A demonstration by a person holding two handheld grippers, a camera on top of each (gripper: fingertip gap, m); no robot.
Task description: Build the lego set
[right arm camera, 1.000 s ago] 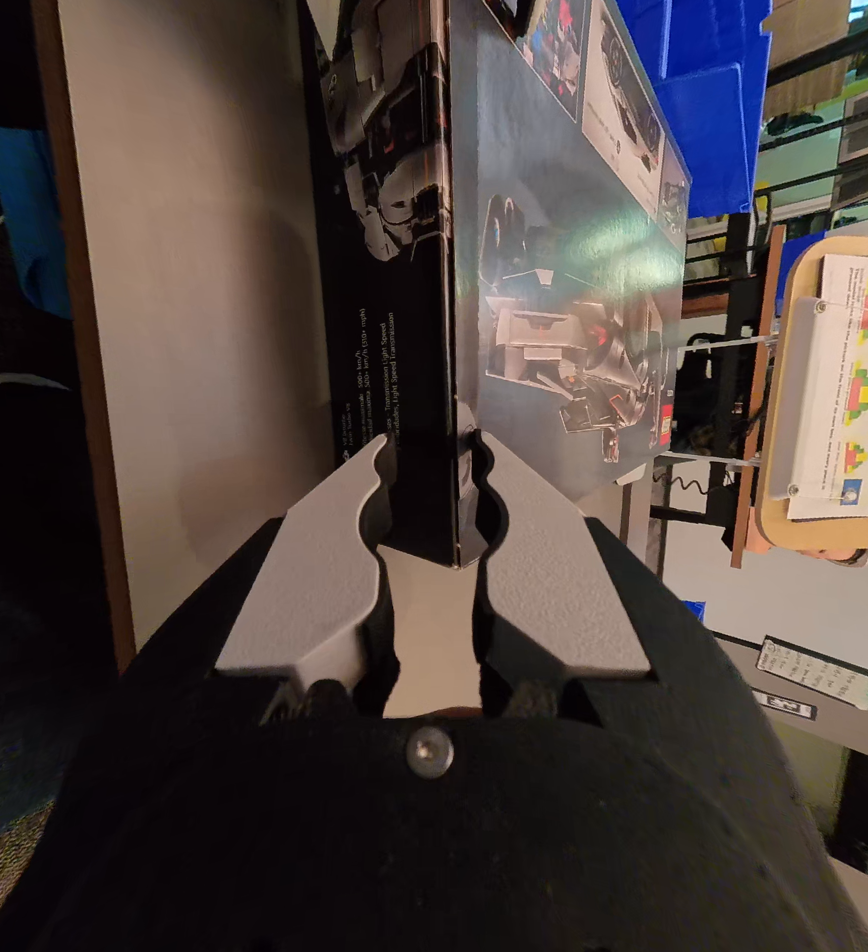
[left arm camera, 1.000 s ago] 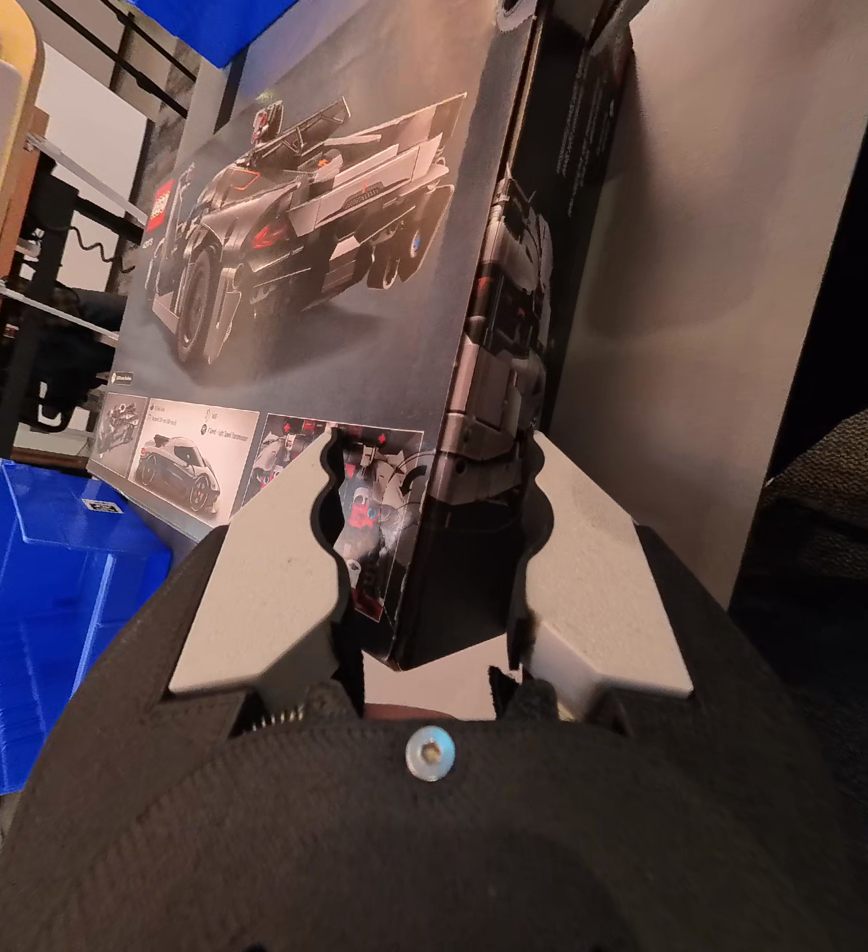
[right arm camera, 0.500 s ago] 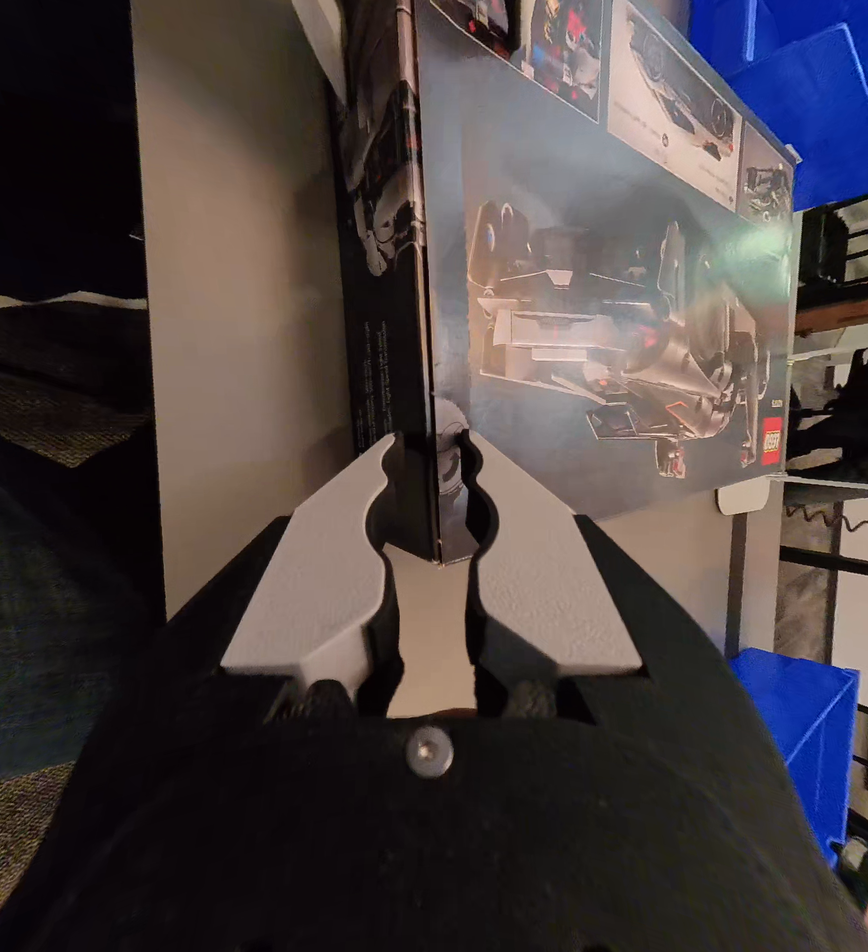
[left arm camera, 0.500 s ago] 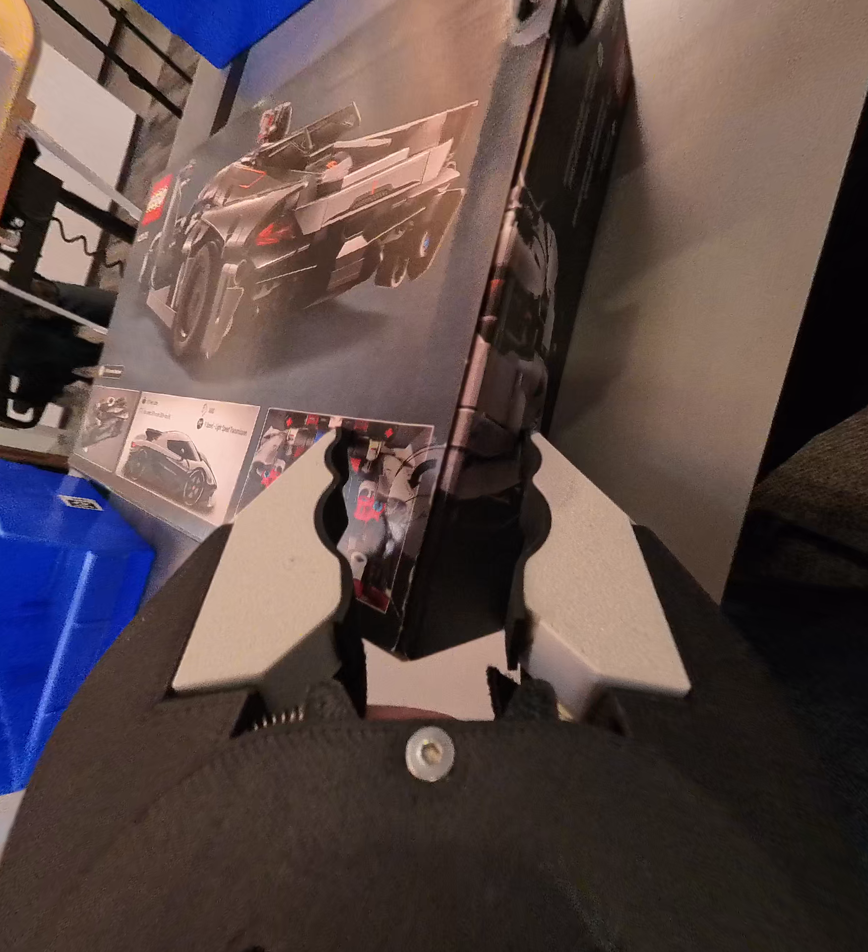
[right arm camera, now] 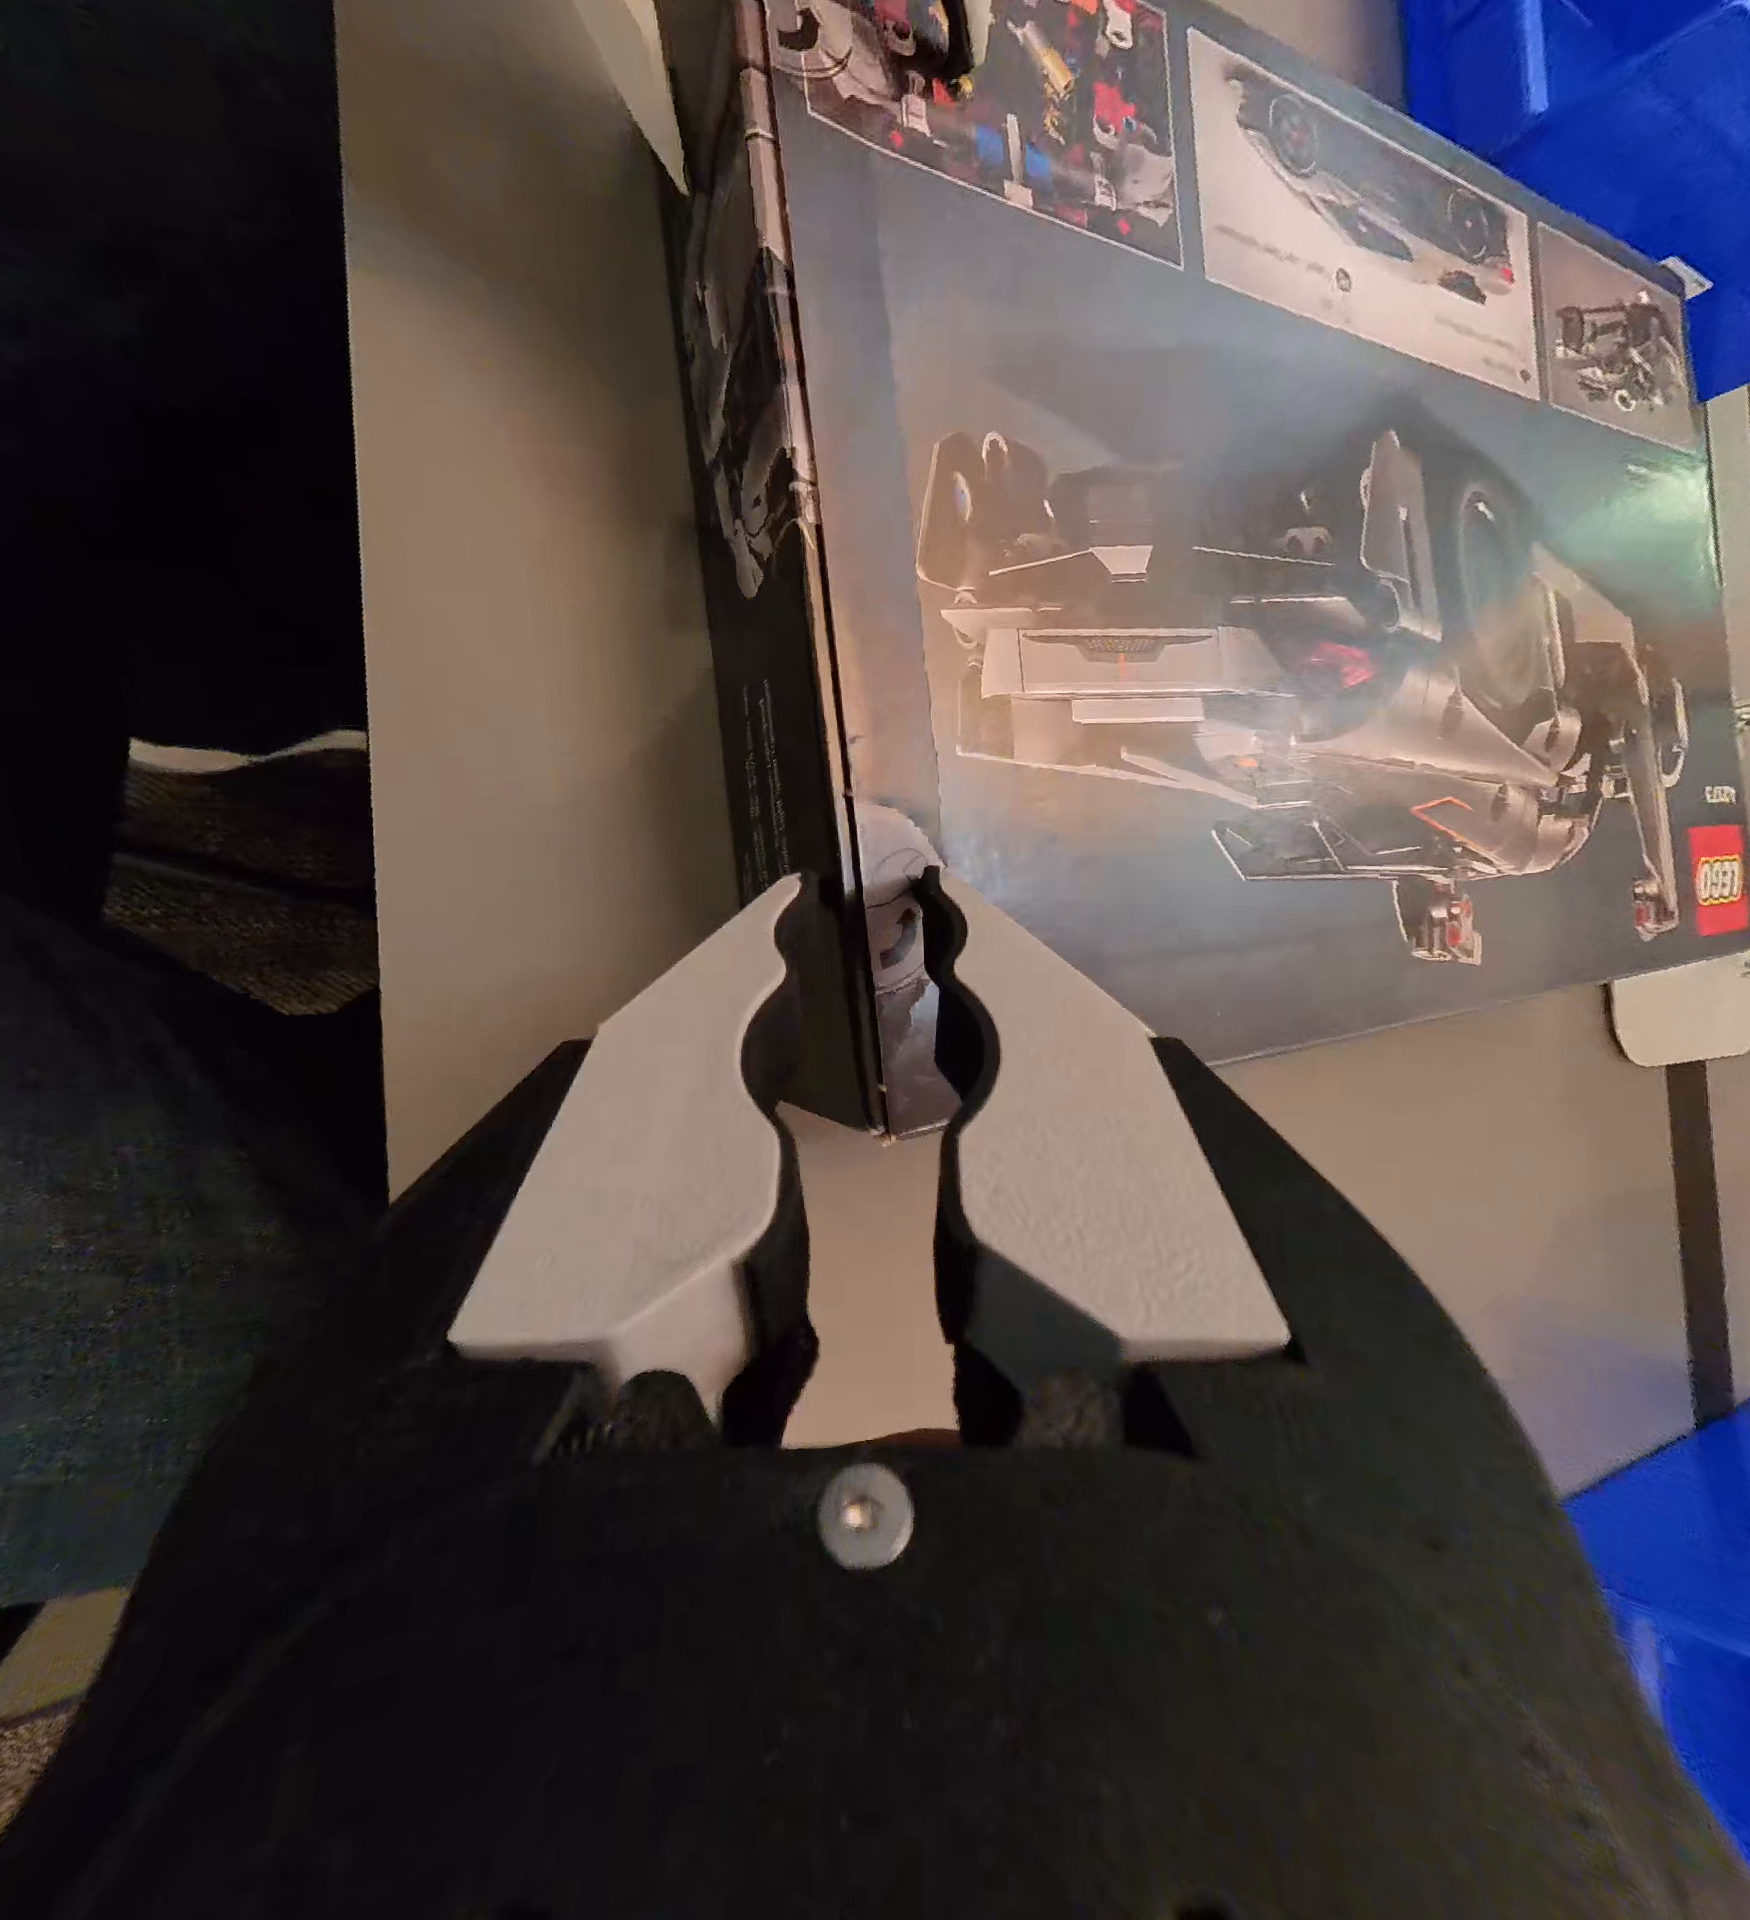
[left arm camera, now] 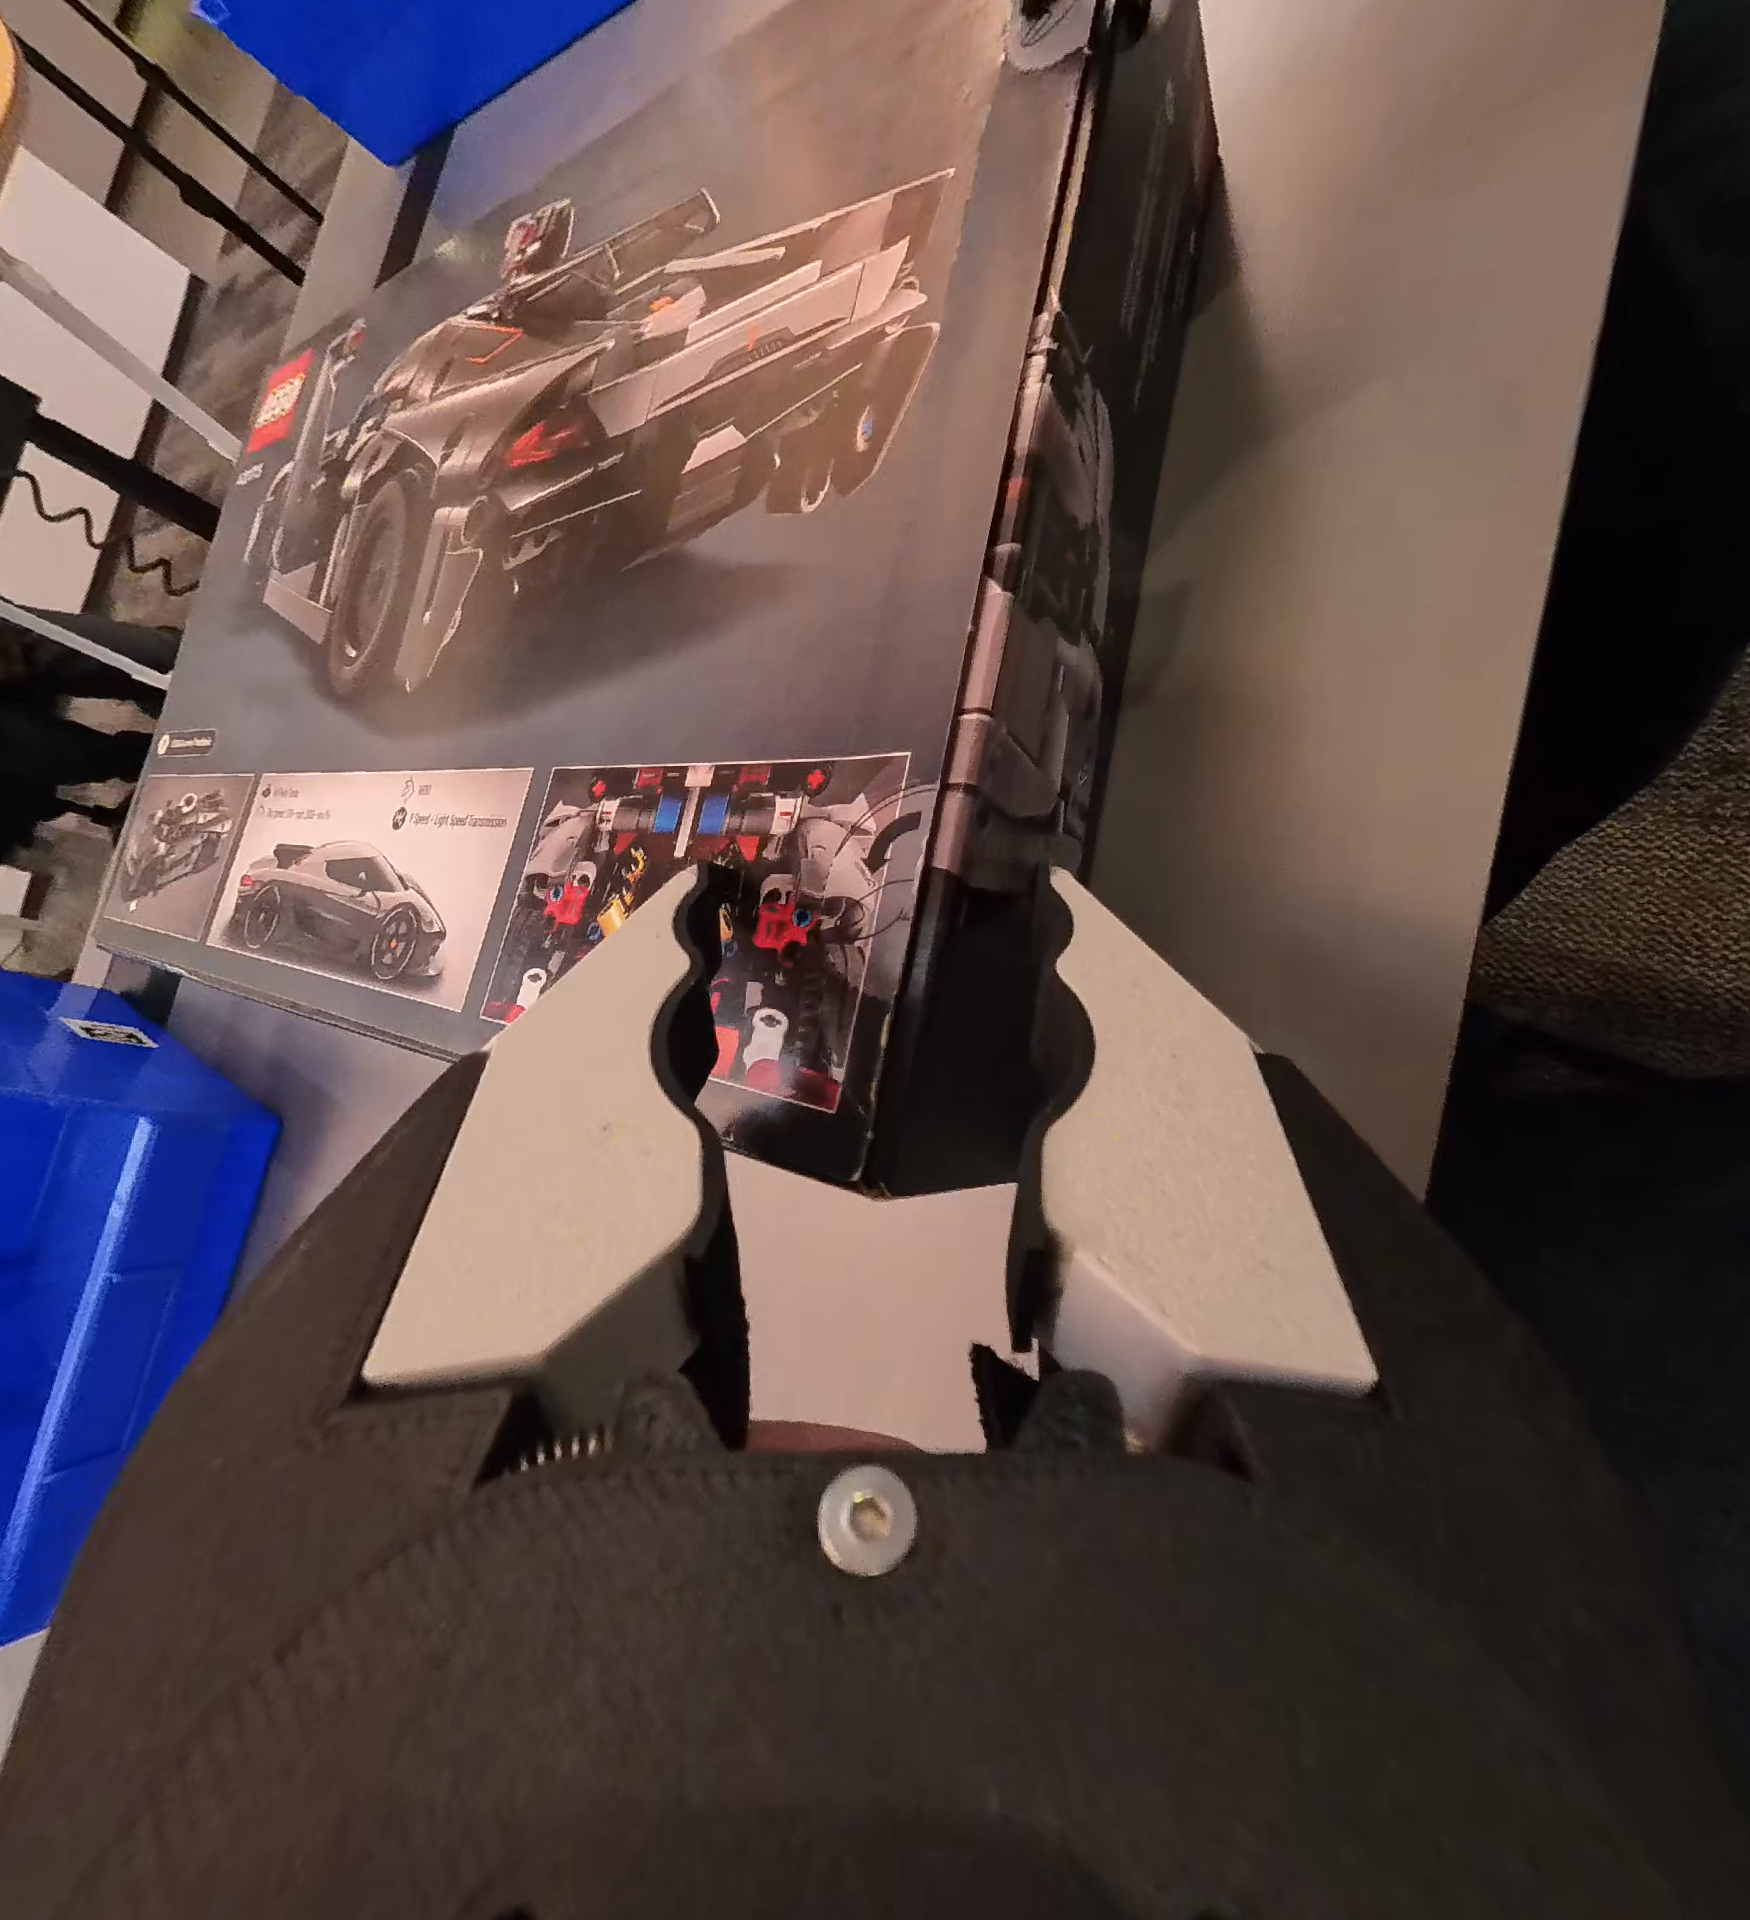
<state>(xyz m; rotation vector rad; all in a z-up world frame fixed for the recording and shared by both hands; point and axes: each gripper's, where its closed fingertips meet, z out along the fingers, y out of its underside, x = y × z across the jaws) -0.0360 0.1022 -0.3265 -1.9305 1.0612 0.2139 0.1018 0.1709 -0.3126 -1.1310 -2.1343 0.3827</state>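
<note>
A large dark lego box with a grey sports car printed on its face fills both views, in the left wrist view (left arm camera: 642,468) and in the right wrist view (right arm camera: 1266,623). My left gripper (left arm camera: 871,883) is shut on one lower corner of the box, with one finger on the printed face and the other on the dark side panel. My right gripper (right arm camera: 866,883) is shut on the opposite corner, its fingers pinching the edge where the face meets the side. The box stands on edge, tilted, over a white table (right arm camera: 518,520).
Blue plastic bins sit at the left in the left wrist view (left arm camera: 40,1299), and at the top right (right arm camera: 1681,125) and bottom right (right arm camera: 1733,1610) in the right wrist view. A dark metal rack (left arm camera: 71,416) stands behind. The table edge drops to grey carpet (left arm camera: 1629,935). Spacing between my two grippers at the tips: around 15 cm.
Both grippers have swung with the box still in them. In the right view the printed face has turned more toward the camera, the yellow-edged board has left view, and blue bins have come in.
</note>
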